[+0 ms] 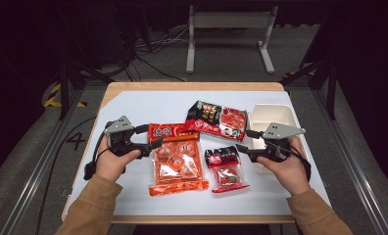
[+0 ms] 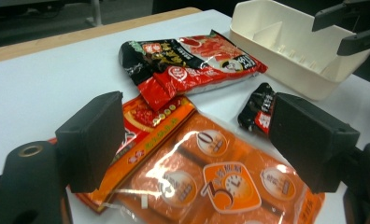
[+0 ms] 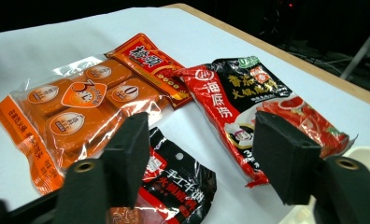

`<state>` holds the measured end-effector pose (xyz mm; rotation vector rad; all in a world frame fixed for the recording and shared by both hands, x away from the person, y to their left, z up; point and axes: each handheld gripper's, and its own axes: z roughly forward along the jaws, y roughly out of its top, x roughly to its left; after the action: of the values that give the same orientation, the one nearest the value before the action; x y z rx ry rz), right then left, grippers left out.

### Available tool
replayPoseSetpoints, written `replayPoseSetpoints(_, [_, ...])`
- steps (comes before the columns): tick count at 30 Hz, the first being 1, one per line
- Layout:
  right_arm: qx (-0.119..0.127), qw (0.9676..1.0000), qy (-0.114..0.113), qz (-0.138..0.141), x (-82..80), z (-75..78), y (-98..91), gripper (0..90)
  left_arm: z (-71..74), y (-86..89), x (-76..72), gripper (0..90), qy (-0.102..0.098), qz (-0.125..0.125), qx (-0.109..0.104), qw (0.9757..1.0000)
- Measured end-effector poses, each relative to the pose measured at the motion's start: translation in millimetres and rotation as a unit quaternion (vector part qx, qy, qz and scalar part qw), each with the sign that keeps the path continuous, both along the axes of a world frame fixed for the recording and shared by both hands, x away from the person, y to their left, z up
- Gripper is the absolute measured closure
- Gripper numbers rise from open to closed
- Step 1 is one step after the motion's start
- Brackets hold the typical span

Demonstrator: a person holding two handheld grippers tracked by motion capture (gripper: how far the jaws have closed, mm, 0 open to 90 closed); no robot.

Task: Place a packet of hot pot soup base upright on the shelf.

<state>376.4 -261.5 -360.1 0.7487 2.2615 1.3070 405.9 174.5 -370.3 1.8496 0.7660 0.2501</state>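
Right gripper view: your right tool (image 3: 199,163) gapes, gripping nothing, above the small packet (image 3: 174,186); soft, slippery film, so pinch its top seam.

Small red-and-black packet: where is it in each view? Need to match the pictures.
High view: small red-and-black packet lies right of centre, just beyond the right gripper.
Left gripper view: its black end peeks out at centre right, behind the right-hand finger.
Right gripper view: bottom centre, between the two fingers.
Shared landmark: the big orange packet lies beside it.
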Motion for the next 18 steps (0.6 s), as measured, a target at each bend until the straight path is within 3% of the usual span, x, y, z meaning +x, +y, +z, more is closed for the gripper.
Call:
replayPoseSetpoints(4, [-0.016, 0.9997, -0.013, 0.015, 4.1, 1.2, 6.0, 44.4, 1.2, -3.5, 4.1, 19.3, -0.007, -0.002, -0.013, 0.9999])
replayPoseSetpoints(7, [-0.026, 0.9995, 0.000, 0.017, 8.6, 5.2, 14.4, 44.3, 0.7, -2.9, 2.6, 18.8, -0.013, 0.005, -0.005, 0.9999])
replayPoseSetpoints(10, [-0.035, 0.9989, 0.029, 0.012, 16.9, 8.3, 22.9, 44.2, -1.5, -1.1, -0.8, 18.5, -0.015, 0.006, -0.010, 0.9998])
replayPoseSetpoints(13, [-0.045, 0.9986, 0.022, 0.019, 22.7, 11.8, 31.8, 42.3, -2.5, 0.5, -2.9, 18.6, -0.013, 0.007, -0.001, 0.9999])
replayPoseSetpoints(18, [-0.048, 0.9980, 0.029, 0.030, 30.6, 18.5, 48.7, 42.1, -3.0, 8.0, -4.1, 18.6, -0.009, 0.016, -0.009, 0.9998])
